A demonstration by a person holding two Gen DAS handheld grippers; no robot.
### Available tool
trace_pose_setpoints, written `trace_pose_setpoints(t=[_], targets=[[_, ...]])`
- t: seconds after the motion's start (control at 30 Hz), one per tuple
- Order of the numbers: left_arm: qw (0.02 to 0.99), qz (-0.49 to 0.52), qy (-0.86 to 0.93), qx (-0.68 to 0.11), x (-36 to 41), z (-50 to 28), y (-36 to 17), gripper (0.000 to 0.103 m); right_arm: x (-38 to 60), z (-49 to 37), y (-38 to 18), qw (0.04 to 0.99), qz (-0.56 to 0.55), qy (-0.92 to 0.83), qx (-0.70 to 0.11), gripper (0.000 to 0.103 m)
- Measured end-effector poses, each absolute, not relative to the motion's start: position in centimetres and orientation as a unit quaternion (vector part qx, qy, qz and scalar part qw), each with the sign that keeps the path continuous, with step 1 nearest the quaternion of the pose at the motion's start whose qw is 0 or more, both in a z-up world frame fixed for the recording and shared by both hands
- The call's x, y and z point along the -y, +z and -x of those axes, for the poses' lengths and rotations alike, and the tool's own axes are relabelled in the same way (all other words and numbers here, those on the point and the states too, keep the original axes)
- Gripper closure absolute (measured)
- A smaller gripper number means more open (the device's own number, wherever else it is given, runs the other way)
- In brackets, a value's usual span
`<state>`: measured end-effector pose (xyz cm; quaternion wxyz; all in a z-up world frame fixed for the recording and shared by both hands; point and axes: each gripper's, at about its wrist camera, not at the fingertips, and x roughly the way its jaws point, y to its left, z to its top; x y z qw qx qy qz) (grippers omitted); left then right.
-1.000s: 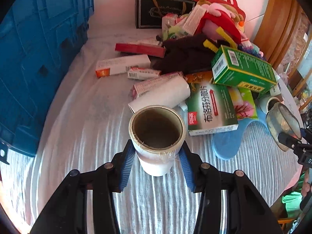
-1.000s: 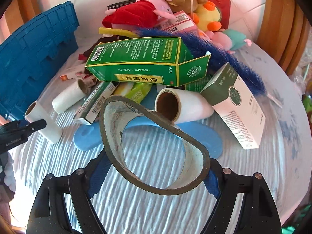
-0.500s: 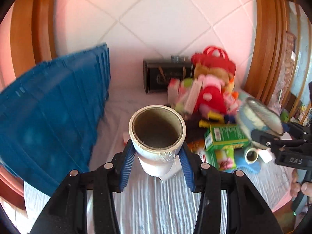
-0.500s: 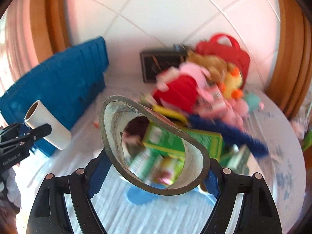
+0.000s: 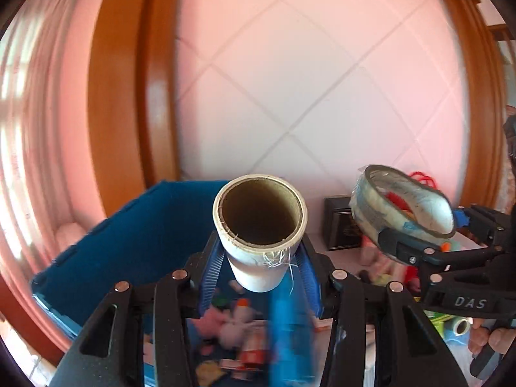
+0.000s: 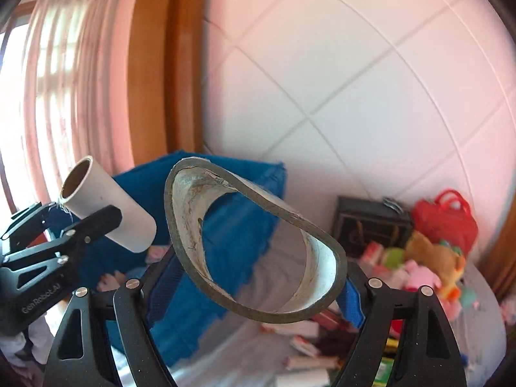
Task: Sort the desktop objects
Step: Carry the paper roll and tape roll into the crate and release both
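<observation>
Above the blue crate [image 5: 129, 251], both hand-held tools are carrying cargo at once, which I judge to be a way of clearing two similar items in a single trip. The left gripper [image 5: 259, 277] is clamping its blue pads on the lower body of the white cardboard tube [image 5: 259, 225], gripping it across the round so the open end is facing forward and the tube is pointing over the crate's near wall. To the right of the crate, the right gripper [image 6: 258, 285] is squeezing the wide tape ring [image 6: 254, 242] from both sides; its jaws are standing far apart only because the ring is broad, and the pressure is bending the ring into an oval. Inside the crate, soft toys and small packets [image 5: 238, 329] are lying blurred at the bottom, suggesting it is serving as the collecting bin. Beyond the crate, on the cloth-covered table [image 6: 483, 290], a pile of plush toys [image 6: 429, 267], a red bag [image 6: 448, 216] and a dark box [image 6: 371, 222] are waiting unsorted. Releasing each roll over the crate's opening seems to be the next requirement, with the ring likely to spring back round when freed.
</observation>
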<state>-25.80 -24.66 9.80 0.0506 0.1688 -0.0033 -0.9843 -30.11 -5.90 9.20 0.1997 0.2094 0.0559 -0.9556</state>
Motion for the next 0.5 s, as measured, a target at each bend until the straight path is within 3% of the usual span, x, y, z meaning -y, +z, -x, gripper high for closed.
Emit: trace_pose_setpoints(t=[0.3, 0.5], targets=[[0.118, -0.27, -0.955, -0.014, 36.6, 31.1, 6.0, 0.058, 20.9, 36.3, 6.7, 0.227, -0.308, -0.921, -0.068, 0.02], [0.109, -0.301, -0.947, -0.027, 40.2, 32.3, 4.5, 0.058, 25.1, 36.8, 5.3, 0.182, -0.345, -0.914, -0.113, 0.02]])
